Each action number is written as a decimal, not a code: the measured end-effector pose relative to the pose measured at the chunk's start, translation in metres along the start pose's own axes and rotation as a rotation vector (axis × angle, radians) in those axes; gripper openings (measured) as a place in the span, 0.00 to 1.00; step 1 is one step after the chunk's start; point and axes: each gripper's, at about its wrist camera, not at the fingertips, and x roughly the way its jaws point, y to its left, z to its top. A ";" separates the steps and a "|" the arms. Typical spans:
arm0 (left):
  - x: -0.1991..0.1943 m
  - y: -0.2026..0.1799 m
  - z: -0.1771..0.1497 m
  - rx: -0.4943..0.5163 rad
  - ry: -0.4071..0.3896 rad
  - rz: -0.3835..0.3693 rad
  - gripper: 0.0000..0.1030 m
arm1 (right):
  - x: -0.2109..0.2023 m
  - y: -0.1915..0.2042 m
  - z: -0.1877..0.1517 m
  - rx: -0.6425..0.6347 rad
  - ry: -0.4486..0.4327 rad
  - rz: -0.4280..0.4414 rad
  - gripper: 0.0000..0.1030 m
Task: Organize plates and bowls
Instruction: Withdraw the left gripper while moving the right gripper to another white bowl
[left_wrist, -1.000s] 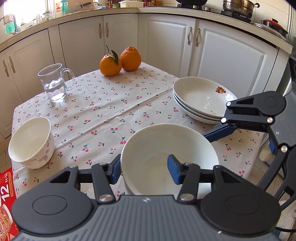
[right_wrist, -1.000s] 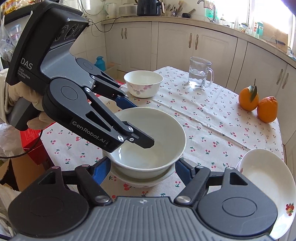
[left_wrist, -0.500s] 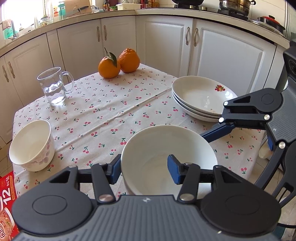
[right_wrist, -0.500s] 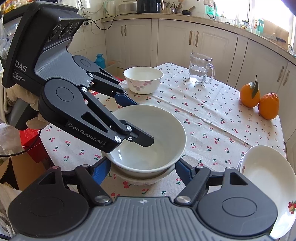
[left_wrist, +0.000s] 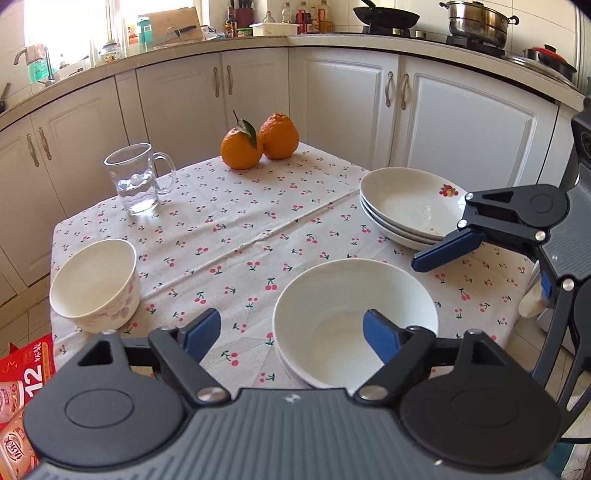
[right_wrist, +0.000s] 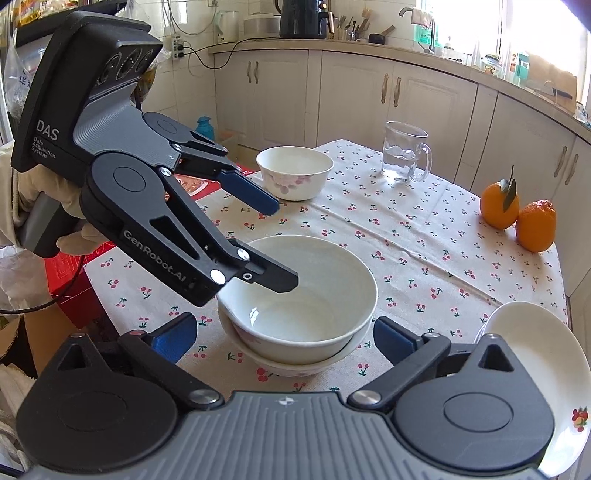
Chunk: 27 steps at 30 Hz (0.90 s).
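— Since both bowls are glazed ceramic, how would you expect the nested white bowl (right_wrist: 295, 299) to handle?

— Stiff, fairly heavy for its size, slick on the glaze and easy to chip, I'd judge. Take it by the rim, one pad inside the wall and one outside. It sits in a second, flower-printed bowl (right_wrist: 295, 363) on the cherry-print tablecloth (left_wrist: 240, 229), near the table's front edge.

— And the grippers?

— The left gripper (left_wrist: 291, 330) is opening: a second ago its pads pinched the bowl's near rim, now one finger hangs over the hollow and the other stands clear of the wall. The right gripper (right_wrist: 284, 334) is spreading too; its fingers, which flanked the lower bowl closely, now stand apart from both bowls. Nothing is gripped.

— What else waits?

— A small flowered bowl (left_wrist: 96, 284) at the left corner, and the stack of deep plates (left_wrist: 406, 206) to the right.
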 end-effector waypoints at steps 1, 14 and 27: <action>-0.004 0.002 -0.001 -0.004 -0.003 0.010 0.83 | -0.001 0.001 0.001 0.001 -0.003 0.000 1.00; -0.045 0.039 -0.013 -0.093 -0.069 0.127 0.89 | -0.006 0.019 0.024 -0.059 -0.023 -0.020 1.00; -0.029 0.070 -0.034 -0.091 -0.060 0.254 0.89 | 0.019 0.012 0.071 -0.134 -0.010 -0.039 1.00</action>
